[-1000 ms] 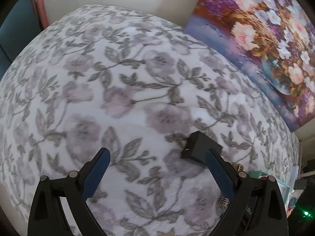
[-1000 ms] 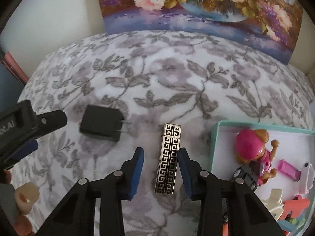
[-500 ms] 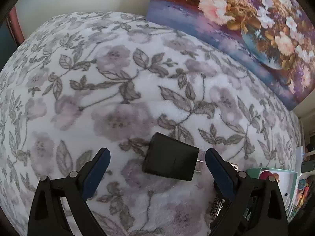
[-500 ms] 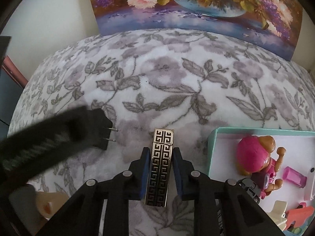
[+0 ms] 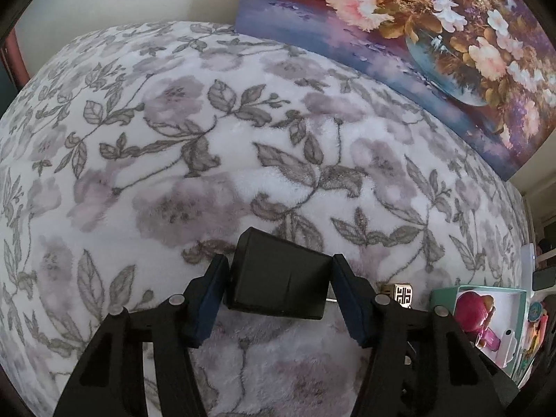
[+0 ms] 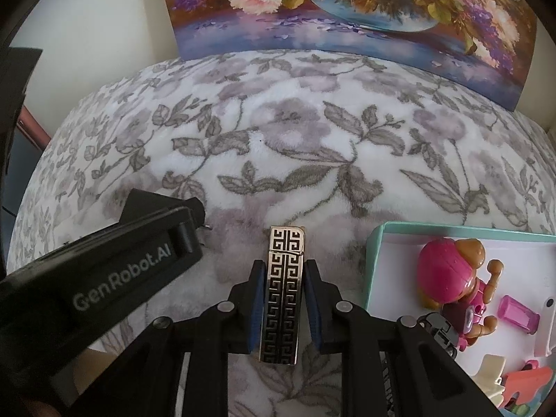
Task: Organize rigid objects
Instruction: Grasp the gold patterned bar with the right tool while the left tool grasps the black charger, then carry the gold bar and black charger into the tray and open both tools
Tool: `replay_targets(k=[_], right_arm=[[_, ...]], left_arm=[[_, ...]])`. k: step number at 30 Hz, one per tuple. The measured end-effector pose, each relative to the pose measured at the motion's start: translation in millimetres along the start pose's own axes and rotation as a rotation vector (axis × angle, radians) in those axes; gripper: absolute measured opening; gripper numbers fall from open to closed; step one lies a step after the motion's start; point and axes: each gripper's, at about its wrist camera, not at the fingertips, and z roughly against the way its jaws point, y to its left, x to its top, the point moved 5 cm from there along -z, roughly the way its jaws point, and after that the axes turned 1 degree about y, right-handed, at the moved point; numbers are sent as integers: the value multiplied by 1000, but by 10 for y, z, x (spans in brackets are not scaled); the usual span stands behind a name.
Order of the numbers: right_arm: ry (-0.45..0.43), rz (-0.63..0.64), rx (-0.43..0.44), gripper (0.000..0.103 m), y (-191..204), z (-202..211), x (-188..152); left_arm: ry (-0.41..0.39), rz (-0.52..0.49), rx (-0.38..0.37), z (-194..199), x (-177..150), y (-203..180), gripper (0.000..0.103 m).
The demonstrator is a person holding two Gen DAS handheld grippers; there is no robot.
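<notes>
A black plug adapter (image 5: 278, 278) lies on the floral blanket (image 5: 243, 139), and my left gripper (image 5: 279, 278) is shut on its two sides. A gold and black patterned lighter (image 6: 283, 292) lies lengthwise on the blanket, and my right gripper (image 6: 283, 292) is shut on it. The lighter's tip also shows in the left wrist view (image 5: 399, 293). The left gripper's body (image 6: 104, 278) fills the lower left of the right wrist view and hides most of the adapter there.
A teal-rimmed box (image 6: 373, 260) at the right holds a pink toy dog (image 6: 451, 278) and several small plastic toys. A flower painting (image 6: 347, 10) leans against the wall behind the blanket. A dark red edge (image 6: 33, 125) stands at the far left.
My left gripper moved onto the black adapter and closed on it. My right gripper closed on the lighter and stays shut on it.
</notes>
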Motion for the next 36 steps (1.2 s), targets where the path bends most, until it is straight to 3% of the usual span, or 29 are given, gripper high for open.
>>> replay_targets(k=[9,17,30,36], right_arm=[[19,-32,50,22,-2,156,-76],[-11,-30,58,22,-39,631,-231],[-25,-152,-20,22,-755,1233,-717],[-28,-220,-36,22,-1084,1350,-951]], left_arm=[[-4,46,-8,264,-69,88,61],[-34,43,-33,709,-247,-47,61],[-73,-36,-130,1293,-807,-591,61],[-31,-68,-162,1286,-1100,-777,61]])
